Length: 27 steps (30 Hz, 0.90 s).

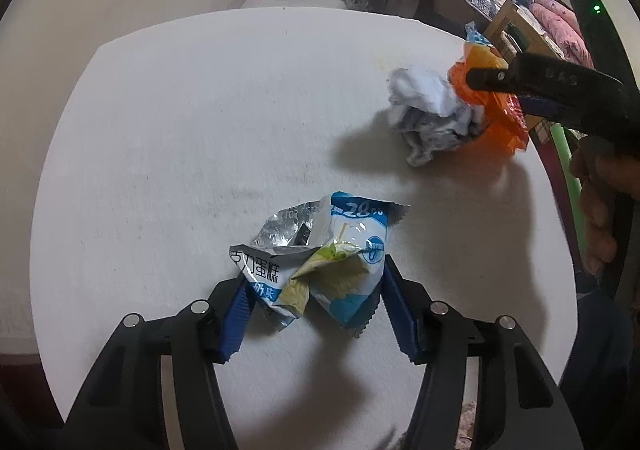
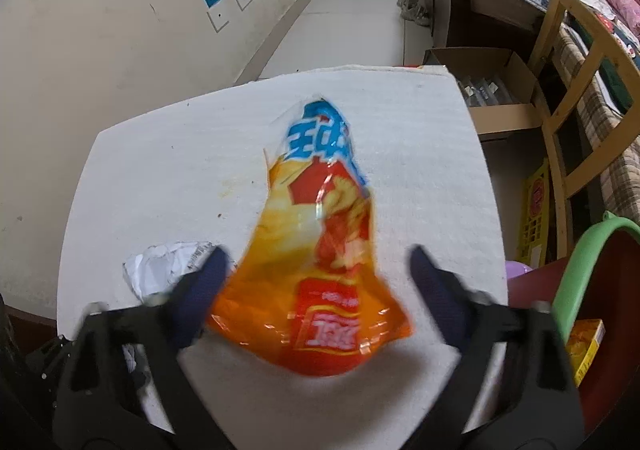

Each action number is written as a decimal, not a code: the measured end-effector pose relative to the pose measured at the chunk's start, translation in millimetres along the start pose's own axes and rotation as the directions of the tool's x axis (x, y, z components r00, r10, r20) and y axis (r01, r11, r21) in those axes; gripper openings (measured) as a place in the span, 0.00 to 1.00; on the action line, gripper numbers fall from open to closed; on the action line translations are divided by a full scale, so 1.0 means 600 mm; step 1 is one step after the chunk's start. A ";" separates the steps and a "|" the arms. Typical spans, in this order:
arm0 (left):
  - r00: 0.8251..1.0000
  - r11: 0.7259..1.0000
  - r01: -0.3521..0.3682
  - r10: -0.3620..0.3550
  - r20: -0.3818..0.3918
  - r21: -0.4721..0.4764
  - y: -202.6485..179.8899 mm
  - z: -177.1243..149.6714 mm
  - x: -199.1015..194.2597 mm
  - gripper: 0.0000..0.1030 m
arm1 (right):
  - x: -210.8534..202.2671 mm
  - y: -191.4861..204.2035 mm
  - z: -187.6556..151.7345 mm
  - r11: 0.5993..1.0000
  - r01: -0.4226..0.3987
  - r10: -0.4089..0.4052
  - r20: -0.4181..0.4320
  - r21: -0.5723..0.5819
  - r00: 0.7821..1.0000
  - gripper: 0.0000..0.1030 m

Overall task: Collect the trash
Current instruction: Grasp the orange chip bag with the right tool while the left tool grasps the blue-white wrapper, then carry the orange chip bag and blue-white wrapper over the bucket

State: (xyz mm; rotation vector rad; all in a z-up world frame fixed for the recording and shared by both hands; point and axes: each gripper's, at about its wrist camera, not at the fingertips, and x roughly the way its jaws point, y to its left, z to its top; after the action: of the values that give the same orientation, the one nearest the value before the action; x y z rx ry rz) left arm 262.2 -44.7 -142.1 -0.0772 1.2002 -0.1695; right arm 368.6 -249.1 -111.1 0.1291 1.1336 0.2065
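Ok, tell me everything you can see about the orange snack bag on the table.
The orange snack bag is a glossy, crinkled plastic packet, orange and yellow with red panels, white lettering and a blue top with a torn, jagged edge. It looks empty and flattened, lying lengthwise on the white table with the blue end pointing away. It sits between the fingers of the right gripper; the left finger meets its edge, the right one stands clear. A crumpled white paper ball lies beside it, touching in the left wrist view.

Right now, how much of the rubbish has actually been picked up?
None looks collected yet. The left gripper brackets the blue-and-white wrapper, its pads at the edges; the right gripper straddles the orange snack bag, one side still clear. The crumpled paper lies untouched on the white table.
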 end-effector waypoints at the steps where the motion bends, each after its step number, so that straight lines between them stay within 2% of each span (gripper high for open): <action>1: 1.000 1.000 0.000 0.000 0.002 -0.002 0.001 0.002 0.002 0.54 | 0.001 -0.002 0.000 1.000 -0.002 0.002 -0.001 0.005 1.000 0.69; 3: 1.000 1.000 0.006 -0.006 0.004 -0.013 0.005 -0.001 0.001 0.54 | 0.002 0.000 -0.001 1.000 -0.015 0.015 0.001 -0.002 1.000 0.61; 8: 1.000 1.000 0.013 -0.013 0.019 -0.008 -0.002 0.002 -0.004 0.54 | -0.014 0.004 -0.011 1.000 -0.010 0.010 0.017 -0.019 1.000 0.56; 17: 0.997 1.000 0.012 -0.011 0.073 -0.017 -0.003 -0.016 -0.065 0.53 | -0.097 0.006 -0.037 1.000 -0.011 0.012 0.075 -0.021 0.997 0.55; 27: 0.991 0.999 0.022 -0.018 0.136 -0.026 -0.019 -0.042 -0.151 0.53 | -0.193 0.040 -0.117 0.998 -0.037 0.041 0.097 -0.048 0.994 0.55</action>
State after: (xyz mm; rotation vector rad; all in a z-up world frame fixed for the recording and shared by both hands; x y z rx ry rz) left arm 206.1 -39.6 -66.1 -0.1228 1.0661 -0.1633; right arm 255.2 -252.6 -32.9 0.1193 1.0281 0.2584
